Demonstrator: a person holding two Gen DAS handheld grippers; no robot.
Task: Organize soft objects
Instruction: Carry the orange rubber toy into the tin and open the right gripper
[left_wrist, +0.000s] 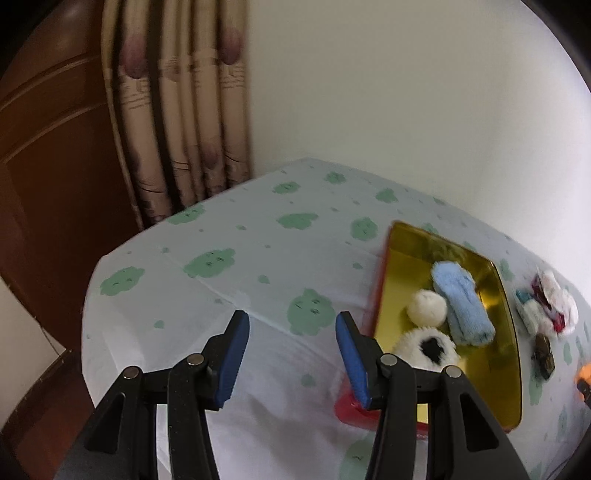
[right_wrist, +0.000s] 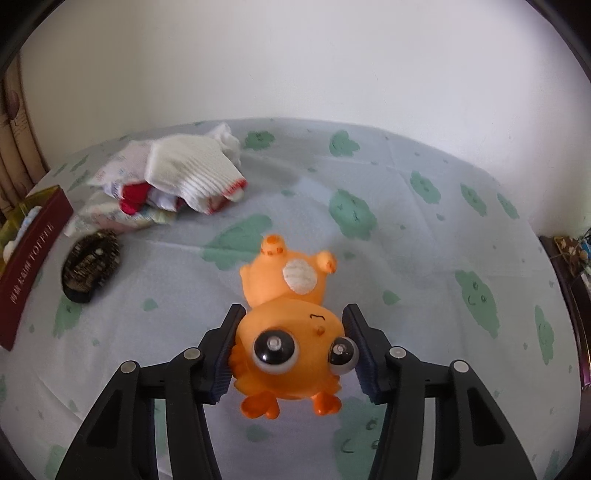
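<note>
- tabletop (right_wrist: 424, 229) under cloud-print cloth, white wall behind
- right claw (right_wrist: 293, 350) closing on orange squishy toy (right_wrist: 288, 332), pads at its head sides, for lifting
- left claw (left_wrist: 291, 354) spread, empty
- gold tray (left_wrist: 410, 243) at 2 o'clock holds sorted plush
- sock pile (right_wrist: 184, 173) at 11 o'clock waits

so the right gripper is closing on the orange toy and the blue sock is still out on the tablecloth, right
Not quite. The right gripper is closing on the orange toy, but the left wrist view shows the blue sock lying inside the gold tray, not on the tablecloth.
</note>
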